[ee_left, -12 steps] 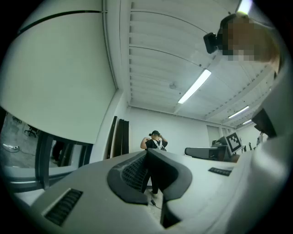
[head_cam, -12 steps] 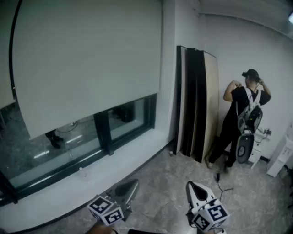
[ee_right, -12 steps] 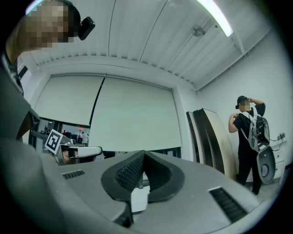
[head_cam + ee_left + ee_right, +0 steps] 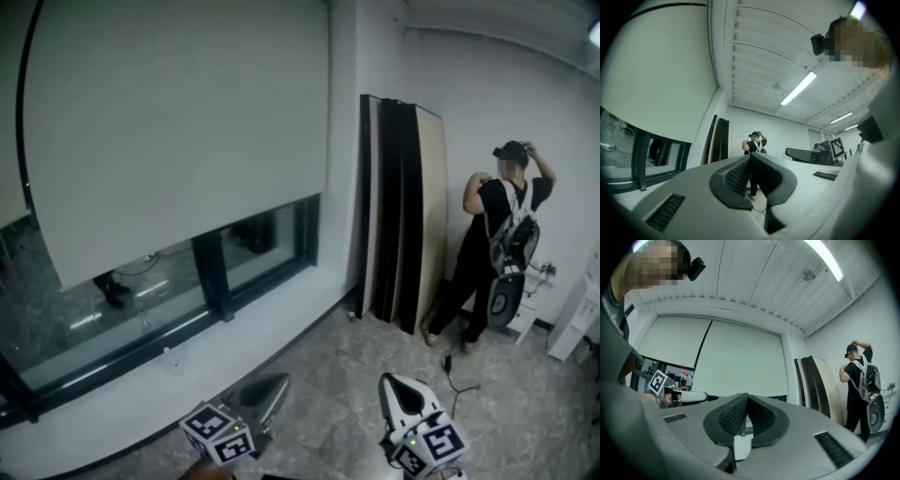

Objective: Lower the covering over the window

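the large pale fabric roller blind [image 4: 178,131] hangs over most of the window. its lower hem stops partway down and leaves a band of dark-framed window glass [image 4: 141,309] uncovered beneath it. under the glass runs a long white sill [image 4: 234,342], and below that a grey speckled floor [image 4: 337,375]. to the right of the window, a stack of tall dark and beige boards [image 4: 403,206] leans in the corner. a person in black with a backpack [image 4: 497,244] stands against the far wall, well apart from you and from the blind.

your left gripper [image 4: 274,382] and right gripper [image 4: 392,386] are low at the bottom of the head view, side by side over the floor and well short of the blind. in the left gripper view the ribbed black pads [image 4: 738,176] are pressed together with nothing between them. in the right gripper view the pads [image 4: 733,413] likewise meet and hold nothing.

a thin dark line [image 4: 28,112] runs down the blind's left edge. it cannot be established whether this is a pull cord or only a gap beside the next panel.

finding: the covering is only partly down and the task is not yet engaged. you are at the approach step, with neither tool on anything.

required next: bring one gripper up to the hem or to whatever control serves this blind, spread its jaws before contact, and take a firm hold before drawing downward. identify the control first, since these views do not show it clearly.
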The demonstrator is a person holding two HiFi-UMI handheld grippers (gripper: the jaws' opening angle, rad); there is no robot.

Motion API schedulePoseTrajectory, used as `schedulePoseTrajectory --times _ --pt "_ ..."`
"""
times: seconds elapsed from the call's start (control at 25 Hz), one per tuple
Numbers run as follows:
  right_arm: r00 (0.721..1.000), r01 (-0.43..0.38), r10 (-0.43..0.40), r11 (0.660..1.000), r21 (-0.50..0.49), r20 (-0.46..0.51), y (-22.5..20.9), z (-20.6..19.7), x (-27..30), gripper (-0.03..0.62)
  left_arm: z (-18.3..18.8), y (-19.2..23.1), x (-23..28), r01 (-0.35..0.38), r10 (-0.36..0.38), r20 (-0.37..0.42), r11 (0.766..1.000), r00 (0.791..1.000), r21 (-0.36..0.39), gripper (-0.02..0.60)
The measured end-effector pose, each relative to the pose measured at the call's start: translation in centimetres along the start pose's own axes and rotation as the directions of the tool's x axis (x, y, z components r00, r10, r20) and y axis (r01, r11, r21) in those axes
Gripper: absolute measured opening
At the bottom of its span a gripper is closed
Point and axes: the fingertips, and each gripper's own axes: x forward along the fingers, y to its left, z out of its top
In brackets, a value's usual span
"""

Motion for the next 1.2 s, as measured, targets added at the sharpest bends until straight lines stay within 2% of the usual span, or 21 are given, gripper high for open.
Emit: schedulePoseTrajectory --times 0.16,0.36,0.52,0.72,0.92,1.2 --pt "0.999 0.018 -0.019 0.999 0.035 0.03 -0.1 0.0 0.7 -0.006 0.3 0.4 0.0 0.014 -0.014 -0.007 1.0 1.0 0.017 -0.008" --pt "0.999 0.053 -0.052 0.997 0.051 -0.012 0.0 -0.2 2.2 -0.005 0.1 2.4 -0.3 0.004 -0.004 -0.018 1.0 1.0 0.017 -0.008" --pt "0.999 0.036 -0.036 0.999 0.037 0.0 0.1 0.5 3.5 -0.005 0.3 4.0 -0.1 0.01 -0.01 -0.012 1.0 1.0 0.004 -0.008" --pt "1.0 0.002 -0.002 0.998 0.067 -0.006 -0.9 -0.1 5.5 -0.003 0.3 5.8 1.1 0.013 -0.013 -0.01 1.0 1.0 0.015 -0.008" --pt "1.0 0.005 -0.006 0.996 0.091 0.014 -4.5 -0.4 8.9 -0.005 0.1 8.4 5.0 0.004 -0.004 -0.016 1.0 1.0 0.021 -0.008" --pt "0.998 -0.065 0.063 0.995 0.081 0.026 -10.7 0.2 14.7 -0.004 0.9 11.3 13.0 0.011 -0.01 -0.022 0.999 1.0 0.045 -0.008"
